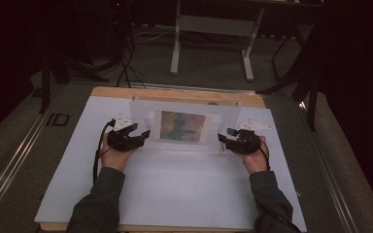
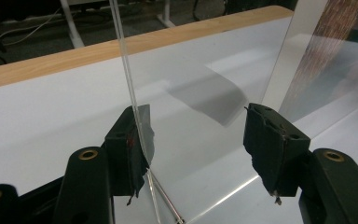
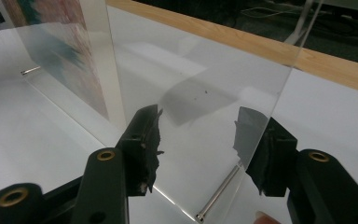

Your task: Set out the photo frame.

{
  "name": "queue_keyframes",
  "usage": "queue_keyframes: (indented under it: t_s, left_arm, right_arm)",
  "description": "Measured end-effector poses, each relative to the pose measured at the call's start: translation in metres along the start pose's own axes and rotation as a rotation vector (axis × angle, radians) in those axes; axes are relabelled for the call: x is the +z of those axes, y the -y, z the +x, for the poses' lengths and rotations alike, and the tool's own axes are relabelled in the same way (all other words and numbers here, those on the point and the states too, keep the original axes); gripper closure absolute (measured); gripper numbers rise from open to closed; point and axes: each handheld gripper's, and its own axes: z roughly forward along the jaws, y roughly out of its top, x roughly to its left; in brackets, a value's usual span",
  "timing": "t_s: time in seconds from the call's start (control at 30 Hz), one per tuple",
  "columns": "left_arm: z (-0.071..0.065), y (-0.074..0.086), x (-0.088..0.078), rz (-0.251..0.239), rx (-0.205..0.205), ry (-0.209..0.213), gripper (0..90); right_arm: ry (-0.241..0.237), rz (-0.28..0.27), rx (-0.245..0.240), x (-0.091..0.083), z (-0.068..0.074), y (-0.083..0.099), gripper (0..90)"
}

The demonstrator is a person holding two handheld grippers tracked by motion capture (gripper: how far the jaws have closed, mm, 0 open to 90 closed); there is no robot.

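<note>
A clear acrylic picture frame holding a colourful print stands upright mid-counter, the left gripper and right gripper at either end, jaws apart astride its edges, seemingly ready to steady it.

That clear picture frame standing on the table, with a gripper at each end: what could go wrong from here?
1. The clear acrylic frame stands upright on a thin edge; an uneven push could topple it.
2. Both the left hand-held gripper and the right hand-held gripper are open around smooth panel edges, so a grip might slip.
3. The metal pin at the base could snag a jaw.
</note>
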Motion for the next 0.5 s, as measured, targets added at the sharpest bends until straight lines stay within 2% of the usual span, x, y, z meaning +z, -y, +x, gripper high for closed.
queue_keyframes:
  t_s: [0.5]
  left_arm:
    - [-0.0073,0.0015,-0.0061,0.021,0.003,0.005,41.5]
  right_arm:
    - [0.003,0.014,0.012,-0.0090,0.0062,0.0056,48.6]
